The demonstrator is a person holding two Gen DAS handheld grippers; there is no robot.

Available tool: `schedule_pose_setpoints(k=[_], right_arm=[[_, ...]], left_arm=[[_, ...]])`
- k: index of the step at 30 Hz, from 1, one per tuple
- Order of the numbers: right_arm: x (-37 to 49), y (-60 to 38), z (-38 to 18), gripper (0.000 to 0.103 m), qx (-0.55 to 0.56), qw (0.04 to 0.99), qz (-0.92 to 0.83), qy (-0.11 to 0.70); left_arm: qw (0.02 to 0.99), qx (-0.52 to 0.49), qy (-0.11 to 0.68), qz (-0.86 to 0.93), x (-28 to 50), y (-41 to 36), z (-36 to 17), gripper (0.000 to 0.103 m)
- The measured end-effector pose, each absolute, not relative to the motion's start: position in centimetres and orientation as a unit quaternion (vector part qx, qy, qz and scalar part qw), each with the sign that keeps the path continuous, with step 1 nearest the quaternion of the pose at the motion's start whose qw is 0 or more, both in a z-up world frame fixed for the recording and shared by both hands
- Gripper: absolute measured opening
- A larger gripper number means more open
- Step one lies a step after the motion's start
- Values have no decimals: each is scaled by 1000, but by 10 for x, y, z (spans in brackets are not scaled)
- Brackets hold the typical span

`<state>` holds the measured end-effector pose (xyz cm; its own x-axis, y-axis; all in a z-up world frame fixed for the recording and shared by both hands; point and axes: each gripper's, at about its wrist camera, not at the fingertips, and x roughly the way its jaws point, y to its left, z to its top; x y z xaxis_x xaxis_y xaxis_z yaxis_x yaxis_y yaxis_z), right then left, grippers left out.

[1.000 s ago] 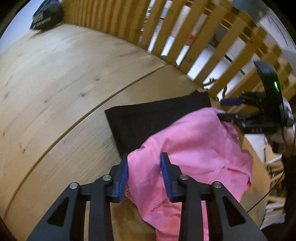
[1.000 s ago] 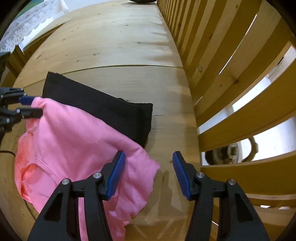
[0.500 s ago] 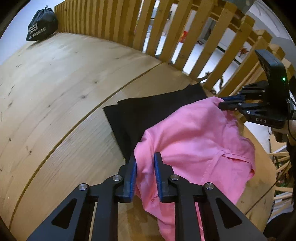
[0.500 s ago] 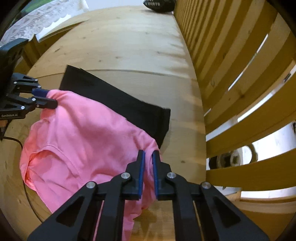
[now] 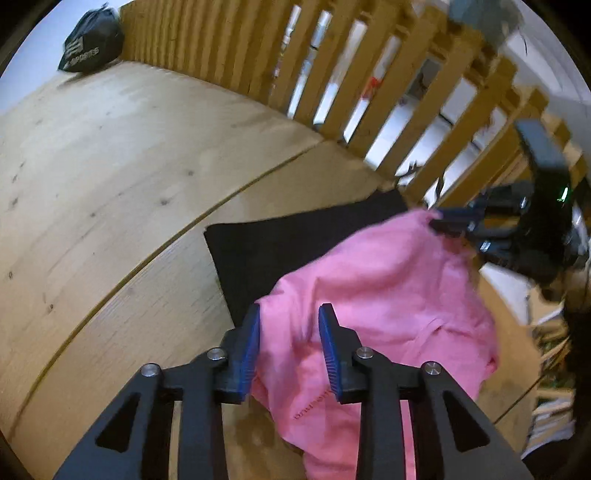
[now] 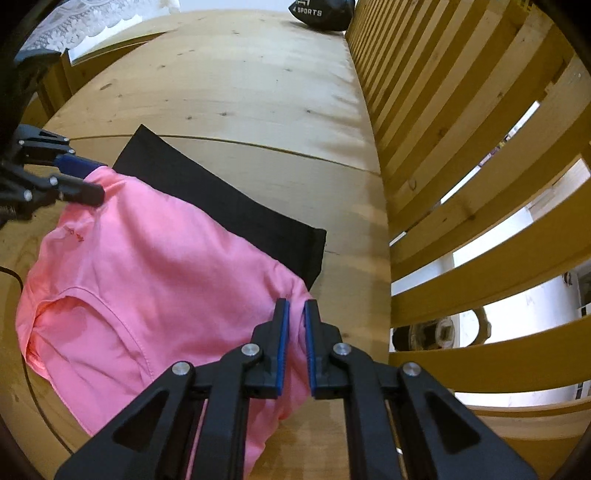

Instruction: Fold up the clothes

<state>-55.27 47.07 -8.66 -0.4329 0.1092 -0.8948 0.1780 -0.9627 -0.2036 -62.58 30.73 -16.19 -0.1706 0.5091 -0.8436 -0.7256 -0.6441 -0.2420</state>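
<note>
A pink garment [image 5: 384, 295] [image 6: 147, 277] lies partly over a folded black garment [image 5: 280, 243] [image 6: 229, 206] on the wooden surface. My left gripper [image 5: 290, 321] is open, its blue pads on either side of one pink corner; it also shows in the right wrist view [image 6: 79, 175]. My right gripper [image 6: 295, 317] is shut on the opposite pink corner; it also shows in the left wrist view [image 5: 454, 221].
A wooden slatted railing [image 6: 461, 147] [image 5: 369, 81] runs along the edge of the surface, close to the right gripper. A black sports bag [image 5: 90, 46] [image 6: 321, 14] sits at the far end. A cable [image 6: 11, 275] lies by the pink garment.
My left gripper closed on the pink corner half a second ago and has now opened again. My right gripper closed on its pink corner and stays shut, lifted slightly.
</note>
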Motion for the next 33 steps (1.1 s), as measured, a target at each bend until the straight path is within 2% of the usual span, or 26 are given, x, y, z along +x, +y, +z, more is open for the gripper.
schedule_pose_setpoints(k=[2,3,12,15,16,17,18,19,22,23,24,28,30,33], right_arm=[[-554,472,-88,9,534,20,-834,134],[-554,472,-88,9,535,20,-834,135],[-552,471,-87,9,512,16,-846,150],[-554,465,-74,9,476,-5,-860,184],[-559,463,-73,9,471,-12,-861,192],[-565,463,-75,9,477,-16,-857,193],[-572,464,-83,13,492,-20,-848,197],[-579,465,-93,15,510,-27,-834,207],[-583,466,-102,29,517,-57,-820,239],[-580,467,-98,44,503,-70,-825,250],[-575,466,-92,51,489,-73,-832,251],[-558,463,-64,50,452,-27,-870,197],[-565,462,-72,50,477,10,-865,156],[-583,465,-103,50,516,18,-844,143]], left_arm=[[403,-501,124,756,-624,314,-167,12],[403,-497,116,759,-625,313,-166,10],[403,-470,84,781,-625,294,-144,9],[394,-451,72,797,-628,288,-135,9],[386,-455,74,799,-632,288,-137,11],[374,-461,79,801,-636,289,-140,20],[354,-476,92,800,-640,290,-146,41],[331,-495,109,796,-644,292,-154,49],[318,-492,117,802,-645,278,-149,50],[310,-480,110,814,-644,270,-140,50],[311,-469,97,821,-644,264,-131,50],[362,-444,41,819,-639,262,-110,51],[397,-453,22,798,-637,275,-115,51],[391,-484,43,781,-642,292,-138,51]])
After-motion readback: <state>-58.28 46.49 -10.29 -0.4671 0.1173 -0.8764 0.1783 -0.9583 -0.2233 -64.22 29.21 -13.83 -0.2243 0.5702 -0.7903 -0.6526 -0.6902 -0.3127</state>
